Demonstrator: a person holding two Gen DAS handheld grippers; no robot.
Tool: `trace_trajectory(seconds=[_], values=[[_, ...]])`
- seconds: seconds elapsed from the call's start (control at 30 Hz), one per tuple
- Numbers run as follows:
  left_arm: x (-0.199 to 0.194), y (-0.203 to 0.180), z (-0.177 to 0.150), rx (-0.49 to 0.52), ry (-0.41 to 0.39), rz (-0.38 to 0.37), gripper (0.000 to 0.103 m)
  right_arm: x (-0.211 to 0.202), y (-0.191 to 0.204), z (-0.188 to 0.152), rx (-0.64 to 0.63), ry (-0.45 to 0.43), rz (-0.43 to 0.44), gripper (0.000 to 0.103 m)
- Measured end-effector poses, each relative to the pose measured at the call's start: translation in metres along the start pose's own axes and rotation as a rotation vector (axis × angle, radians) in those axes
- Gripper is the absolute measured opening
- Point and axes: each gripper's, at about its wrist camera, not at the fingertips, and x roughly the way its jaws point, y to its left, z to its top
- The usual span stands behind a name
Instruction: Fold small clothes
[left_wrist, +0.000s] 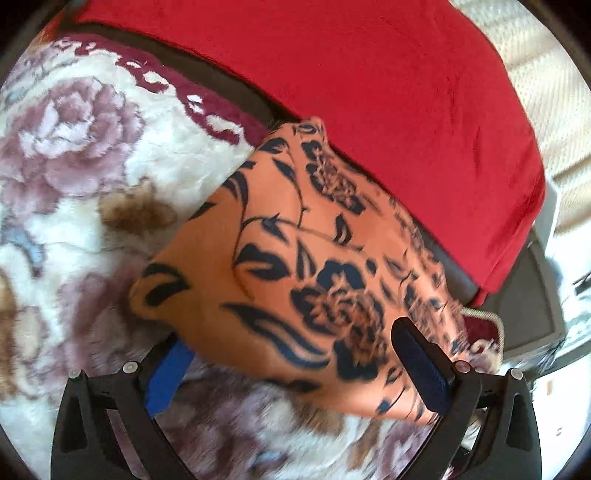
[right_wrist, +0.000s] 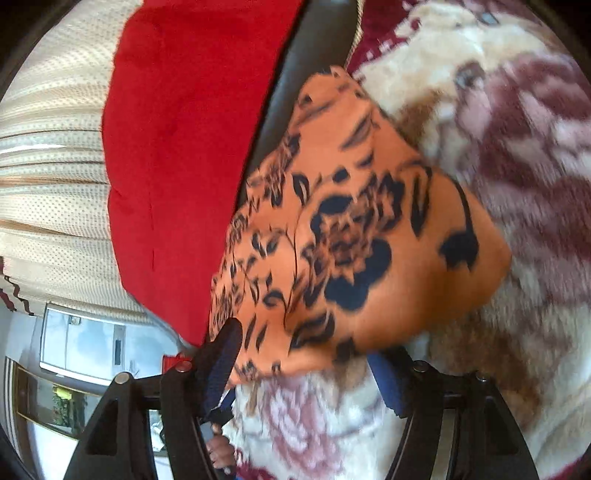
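Note:
An orange cloth with a dark floral print lies folded on a fluffy floral blanket. In the left wrist view my left gripper is open, its blue-padded fingers wide apart on either side of the cloth's near edge; the cloth covers part of the left finger. In the right wrist view the same cloth lies between the wide-open fingers of my right gripper. The cloth's near edge drapes over the gap, and I cannot tell whether the pads touch it.
A red blanket or cushion lies beyond the cloth, over a dark sofa edge. Cream curtains hang at the side. A window or glass cabinet shows low in the right wrist view.

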Motion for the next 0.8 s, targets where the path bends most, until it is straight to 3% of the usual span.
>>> trace_trajectory(seconds=[0.17, 0.23, 0.3, 0.4, 0.43, 0.47, 0.53, 0.63, 0.8], values=[[0.005, 0.006, 0.010, -0.085, -0.092, -0.063, 0.097, 0.008, 0.000, 0.012, 0.026, -0.122, 0.024, 0.070], [0.006, 0.003, 0.012, -0.059, -0.115, -0.046, 0.081, 0.013, 0.004, 0.018, 0.022, -0.165, 0.019, 0.070], [0.009, -0.002, 0.013, -0.018, -0.124, -0.017, 0.075, 0.018, 0.008, 0.027, -0.001, -0.191, -0.006, 0.070], [0.017, 0.000, 0.016, -0.007, -0.116, -0.008, 0.074, 0.027, 0.011, 0.033, 0.018, -0.220, -0.019, 0.070], [0.019, 0.001, 0.017, -0.004, -0.118, -0.004, 0.067, 0.029, 0.014, 0.034, 0.009, -0.220, -0.036, 0.067], [0.019, 0.002, 0.016, 0.001, -0.123, 0.002, 0.061, 0.031, 0.015, 0.036, -0.003, -0.226, -0.066, 0.054], [0.019, 0.002, 0.020, 0.014, -0.131, -0.014, 0.034, 0.038, 0.016, 0.038, -0.030, -0.219, -0.143, 0.029], [0.014, -0.002, 0.023, 0.035, -0.142, -0.025, 0.025, 0.033, 0.021, 0.036, -0.053, -0.238, -0.146, 0.025], [-0.016, -0.018, 0.010, 0.104, -0.171, -0.013, 0.022, 0.018, 0.056, 0.021, -0.212, -0.296, -0.183, 0.024]])
